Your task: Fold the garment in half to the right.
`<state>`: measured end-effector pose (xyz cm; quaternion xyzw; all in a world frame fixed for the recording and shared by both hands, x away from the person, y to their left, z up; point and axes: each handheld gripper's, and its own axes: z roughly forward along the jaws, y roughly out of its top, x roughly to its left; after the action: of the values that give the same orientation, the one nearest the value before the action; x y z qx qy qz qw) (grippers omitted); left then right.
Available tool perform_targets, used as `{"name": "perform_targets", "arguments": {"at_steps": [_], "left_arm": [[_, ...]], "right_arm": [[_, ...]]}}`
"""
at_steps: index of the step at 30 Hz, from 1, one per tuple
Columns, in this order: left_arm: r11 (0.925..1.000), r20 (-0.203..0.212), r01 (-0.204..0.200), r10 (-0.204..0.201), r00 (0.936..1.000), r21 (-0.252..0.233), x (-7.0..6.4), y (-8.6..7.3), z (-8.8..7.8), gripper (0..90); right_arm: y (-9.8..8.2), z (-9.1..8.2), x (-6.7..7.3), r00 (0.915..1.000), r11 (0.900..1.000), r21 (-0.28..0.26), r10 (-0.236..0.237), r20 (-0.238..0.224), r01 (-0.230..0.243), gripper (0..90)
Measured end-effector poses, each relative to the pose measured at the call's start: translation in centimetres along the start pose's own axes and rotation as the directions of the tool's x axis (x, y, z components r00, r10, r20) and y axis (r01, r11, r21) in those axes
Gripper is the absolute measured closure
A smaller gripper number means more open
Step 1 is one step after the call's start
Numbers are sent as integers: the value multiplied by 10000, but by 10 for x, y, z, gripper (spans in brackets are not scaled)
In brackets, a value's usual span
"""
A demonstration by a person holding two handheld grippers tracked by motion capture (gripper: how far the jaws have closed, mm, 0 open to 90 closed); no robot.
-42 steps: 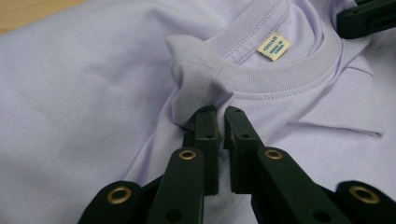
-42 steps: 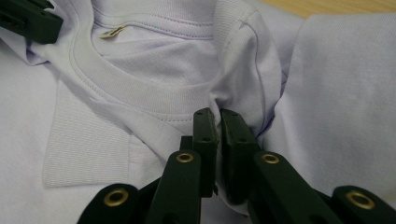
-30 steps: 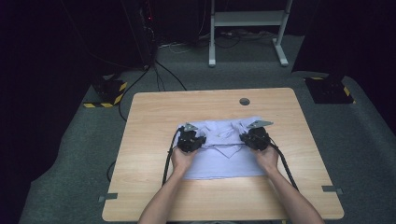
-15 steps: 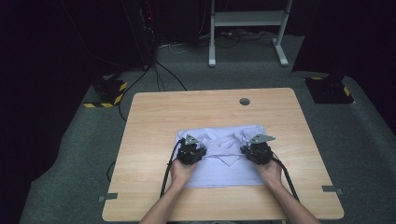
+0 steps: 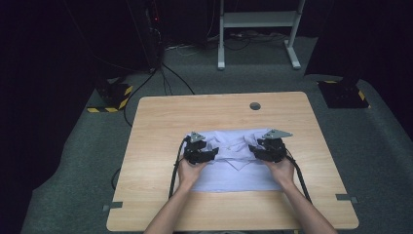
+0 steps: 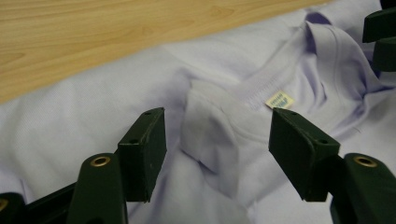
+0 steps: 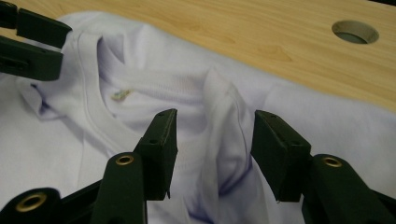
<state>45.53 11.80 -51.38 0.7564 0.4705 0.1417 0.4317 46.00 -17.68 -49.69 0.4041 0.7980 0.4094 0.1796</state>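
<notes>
Pale lilac T-shirt point(image 5: 234, 163) lies flat mid-table point(image 5: 160, 122), long axis running L–R, collar point(image 6: 261, 84) w/ label point(image 6: 280, 100) between the two tools: left gripper point(image 5: 210, 152) at the collar's L shoulder, right gripper point(image 5: 257, 147) at its R, both about equally near. Each straddles a pinched-up fabric ridge, pads clear of it, jaws about half open, holding nothing. Vs 1 s ago: jaws have just been opening, letting go; shirt now sits nearer the person.
</notes>
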Motion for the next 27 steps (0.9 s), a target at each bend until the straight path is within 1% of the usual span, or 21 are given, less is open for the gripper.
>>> {"name": "perform_targets", "arguments": {"at_steps": [2, 5, 6, 7, 8, 9, 10, 11, 12, 13, 16, 17, 18, 21, 24, 27], "left_arm": [[9994, -122, 91, -87, 9999, 324, 3, 6, 6, 373], [9987, -51, 110, -108, 9999, 500, 6, 11, 14, 420], [9983, 28, 92, -94, 10000, 583, 6, 12, 16, 453], [9980, 79, 78, -83, 9999, 620, 6, 13, 19, 484], [9978, 163, 39, -50, 9999, 662, 7, 13, 21, 526], [9970, 254, -6, -13, 9997, 770, 7, 14, 22, 569], [9970, 254, -6, -13, 9997, 770, 7, 14, 22, 614], [9963, 436, -71, 33, 9990, 853, 6, 14, 24, 614], [9963, 515, -103, 59, 9987, 853, 6, 14, 24, 686], [9962, 602, -178, 127, 9981, 848, 5, 14, 23, 721], [9970, 826, -289, 229, 9963, 722, 4, 15, 18, 806], [9969, 890, -375, 314, 9955, 687, 4, 16, 16, 821], [9967, 951, -478, 415, 9946, 653, 3, 17, 13, 830], [9960, 1076, -722, 662, 9920, 532, 0, 18, 5, 839], [9955, 1279, -862, 806, 9885, 393, -4, 17, -5, 839], [9941, 1393, -1055, 1009, 9851, 265, -9, 14, -14, 839]], "right_arm": [[9, 6, 1, 10000, 10000, 29, -59, 23, 59, 507], [19, 18, 3, 9999, 9998, 121, -137, 30, 137, 529], [23, 23, 3, 10000, 9993, 375, -85, 29, 84, 532], [25, 28, 2, 9999, 9986, 519, -85, 108, 79, 554], [26, 31, 0, 9998, 9987, 514, -47, 200, 37, 582], [26, 34, -2, 9998, 9984, 552, 85, 168, -94, 614], [26, 34, -2, 9998, 9984, 552, 85, 168, -94, 614], [25, 37, -4, 9997, 9974, 682, 216, 77, -220, 647], [25, 40, -6, 9999, 9950, 985, 147, 50, -151, 699], [24, 41, -7, 9999, 9947, 1020, 118, 44, -122, 722], [23, 35, -10, 9994, 9958, 870, 286, -195, -268, 799], [22, 32, -11, 9992, 9965, 777, 317, -241, -297, 812], [22, 28, -11, 9993, 9973, 696, 239, -274, -220, 821], [20, 19, -9, 9992, 9976, 698, -19, -411, 48, 837], [17, 6, -6, 9984, 9990, 444, -65, -560, 90, 841], [11, -6, -1, 9974, 9987, 393, -299, -654, 325, 841]]}}
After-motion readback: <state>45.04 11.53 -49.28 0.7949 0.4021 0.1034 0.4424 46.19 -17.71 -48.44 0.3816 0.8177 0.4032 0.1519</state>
